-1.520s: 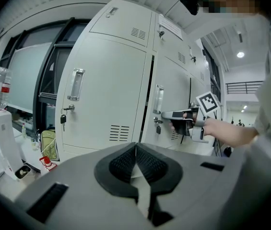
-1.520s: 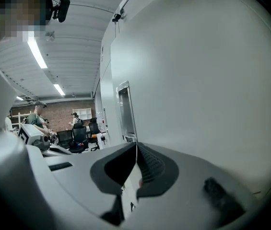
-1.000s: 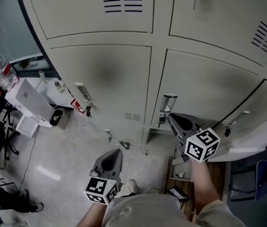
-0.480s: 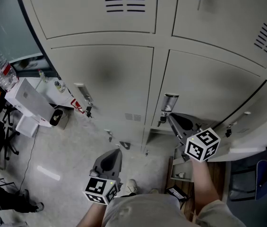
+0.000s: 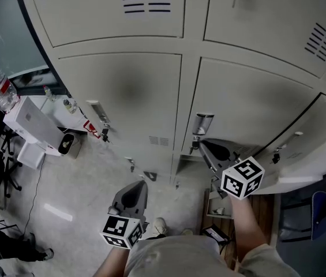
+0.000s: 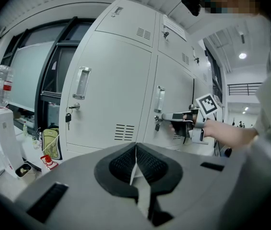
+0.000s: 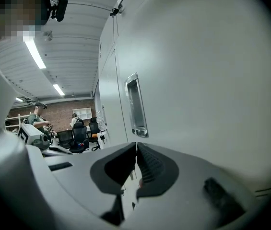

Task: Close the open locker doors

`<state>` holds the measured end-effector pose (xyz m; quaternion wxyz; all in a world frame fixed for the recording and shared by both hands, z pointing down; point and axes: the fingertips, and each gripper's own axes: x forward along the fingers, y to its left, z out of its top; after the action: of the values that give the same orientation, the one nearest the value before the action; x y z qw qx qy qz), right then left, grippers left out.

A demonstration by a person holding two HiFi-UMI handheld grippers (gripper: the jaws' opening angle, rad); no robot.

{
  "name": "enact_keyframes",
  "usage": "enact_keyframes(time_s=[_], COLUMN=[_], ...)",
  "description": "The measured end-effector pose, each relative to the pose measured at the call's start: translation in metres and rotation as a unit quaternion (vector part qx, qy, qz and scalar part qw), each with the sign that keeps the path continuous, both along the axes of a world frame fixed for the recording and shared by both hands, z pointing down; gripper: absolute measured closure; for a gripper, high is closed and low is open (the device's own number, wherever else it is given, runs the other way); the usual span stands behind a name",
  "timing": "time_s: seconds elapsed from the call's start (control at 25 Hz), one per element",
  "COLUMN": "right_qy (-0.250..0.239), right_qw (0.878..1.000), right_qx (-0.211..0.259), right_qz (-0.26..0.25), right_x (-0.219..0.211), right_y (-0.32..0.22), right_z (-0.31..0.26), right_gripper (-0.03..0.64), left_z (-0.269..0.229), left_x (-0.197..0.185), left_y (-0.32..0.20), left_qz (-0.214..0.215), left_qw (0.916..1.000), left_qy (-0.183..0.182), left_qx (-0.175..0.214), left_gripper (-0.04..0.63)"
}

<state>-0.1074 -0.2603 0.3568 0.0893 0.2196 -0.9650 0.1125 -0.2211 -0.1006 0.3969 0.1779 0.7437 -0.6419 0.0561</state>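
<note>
The right gripper (image 7: pixel 136 150) is clenched and empty, its tip near the handle (image 7: pixel 136 104) of a locker door (image 7: pixel 212 80). The left gripper (image 6: pixel 135 147) is also clenched and holds nothing.

No legible text — sticker (image 6: pixel 174 28) on upper locker door (image 6: pixel 171 49) too small.

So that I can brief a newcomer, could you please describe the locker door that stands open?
Start at the bank of pale grey lockers facing the person and follow the row level with the right tongs to its right end. The door there swings out towards the person, a dark gap along its edge, while its neighbours sit flush.
</note>
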Motion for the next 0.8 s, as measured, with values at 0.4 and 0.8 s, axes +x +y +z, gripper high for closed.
enact_keyframes(time_s=[0.4, 0.8], right_qy=[-0.002, 0.009], right_qw=[1.000, 0.999], right_qx=[0.010, 0.016], right_qz=[0.010, 0.039], right_x=[0.021, 0.066], right_y=[0.020, 0.049], right_z=[-0.009, -0.009], right_gripper=[0.589, 0.589], left_z=[-0.003, -0.008], left_x=[0.024, 0.066], left_y=[-0.003, -0.009], left_qz=[0.033, 0.086], left_qw=[0.9994, 0.9962], left_qy=[-0.002, -0.001], left_qx=[0.007, 0.012], left_gripper=[0.580, 0.580])
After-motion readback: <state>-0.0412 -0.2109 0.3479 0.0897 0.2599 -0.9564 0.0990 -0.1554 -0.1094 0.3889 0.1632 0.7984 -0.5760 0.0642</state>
